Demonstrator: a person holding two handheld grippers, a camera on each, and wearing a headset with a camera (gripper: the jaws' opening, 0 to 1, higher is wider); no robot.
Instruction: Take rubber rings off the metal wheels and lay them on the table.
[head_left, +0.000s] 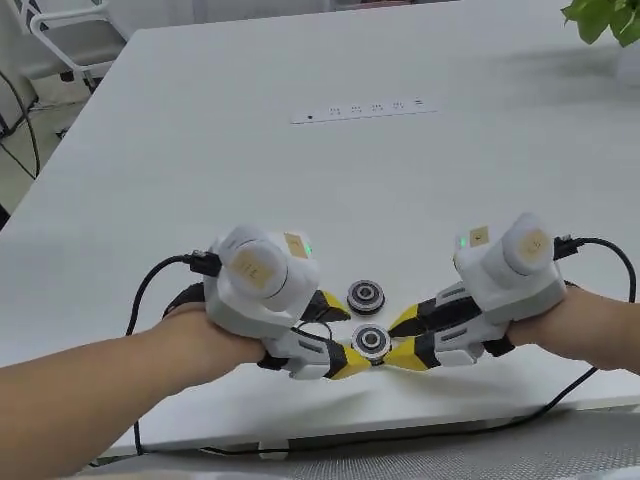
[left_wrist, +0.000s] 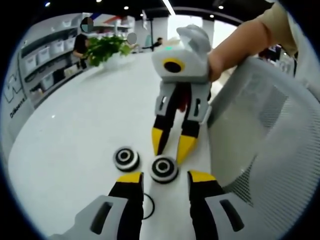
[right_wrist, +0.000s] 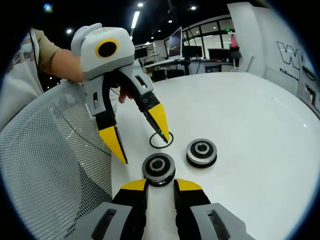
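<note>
Two metal wheels (head_left: 366, 296) (head_left: 371, 341), one loose rubber ring (right_wrist: 161, 140), two grippers (left gripper (left_wrist: 166, 177), right gripper (right_wrist: 161, 184)), one tabletop (head_left: 300, 180)

A broad white counter (head_left: 300, 150) stretches away, with a strip of sockets (head_left: 365, 108) set flush in its top. A leafy green plant (head_left: 603, 18) stands at its far right corner. A white-framed chair (head_left: 70, 40) sits on the pale floor (head_left: 15, 170) off the far left. A grey mesh chair back (left_wrist: 260, 130) is close to the near edge. Shelves of white bins (left_wrist: 47, 55) line one wall. Elsewhere there are desks with monitors (right_wrist: 175, 42) and a white wall (right_wrist: 295, 65) bearing large lettering, seemingly a logo, too cropped to read. The ceiling (right_wrist: 165, 10) is dark, with small spotlights and a bright strip light (left_wrist: 167, 6).
</note>
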